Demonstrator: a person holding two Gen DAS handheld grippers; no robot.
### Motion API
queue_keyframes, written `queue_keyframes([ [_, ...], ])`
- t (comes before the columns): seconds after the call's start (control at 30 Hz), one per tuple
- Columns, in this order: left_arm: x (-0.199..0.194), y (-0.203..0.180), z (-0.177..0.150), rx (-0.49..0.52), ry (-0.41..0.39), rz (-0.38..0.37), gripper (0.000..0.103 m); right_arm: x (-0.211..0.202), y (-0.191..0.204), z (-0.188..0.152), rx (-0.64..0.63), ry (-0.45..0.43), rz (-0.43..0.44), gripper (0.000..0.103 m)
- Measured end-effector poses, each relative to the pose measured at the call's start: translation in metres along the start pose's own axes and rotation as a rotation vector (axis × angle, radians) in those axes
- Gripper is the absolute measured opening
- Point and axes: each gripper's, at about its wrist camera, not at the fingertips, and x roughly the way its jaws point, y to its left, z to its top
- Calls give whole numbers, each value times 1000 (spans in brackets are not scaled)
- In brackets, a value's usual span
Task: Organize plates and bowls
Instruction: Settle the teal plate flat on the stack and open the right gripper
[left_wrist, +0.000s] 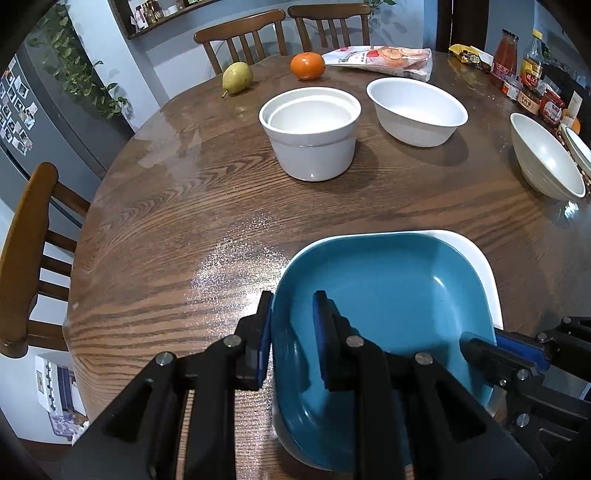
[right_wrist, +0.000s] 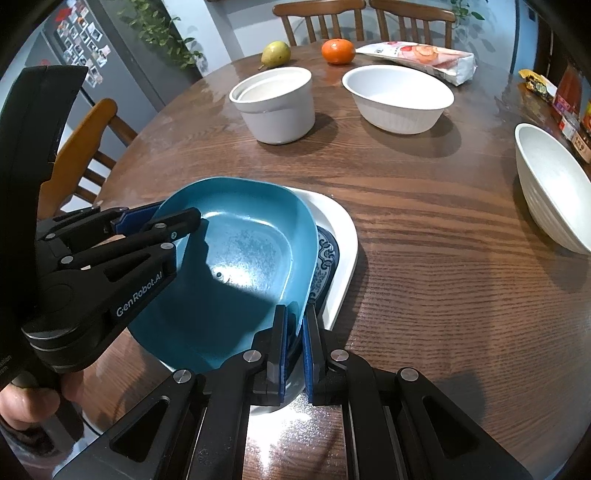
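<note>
Both claws are gripping the teal dish (left_wrist: 388, 295), which is sitting tilted over a white square plate (right_wrist: 341, 236) at the near edge of the wooden surface (left_wrist: 184, 221). The left claw (left_wrist: 291, 332) is pinching the dish's left rim, one pad outside and one inside, while the right claw (right_wrist: 294, 350) is clamped tight on the opposite rim. The dish is looking like glazed ceramic to me: stiff, fairly heavy, slick and liable to chip, so holding it by two opposite rims seems the sensible way, keeping it level. A blue patterned plate (right_wrist: 327, 254) is peeking out beneath it inside the white one, so the stack may be shifting if the dish drags. Farther off, a white round pot (left_wrist: 314, 147), a white oval bowl (left_wrist: 417, 110) and a large white bowl (right_wrist: 550, 192) are standing well apart, with a pear (left_wrist: 237, 77), an orange (left_wrist: 307, 65) and a snack bag (left_wrist: 384, 61) beyond; nothing is blocking a lift.
</note>
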Motion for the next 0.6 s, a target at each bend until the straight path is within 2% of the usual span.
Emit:
queue_keyframes([
  [0.6, 8, -1, -3, -8, 17, -2, 21, -7, 2, 1, 17, -15, -13, 8],
])
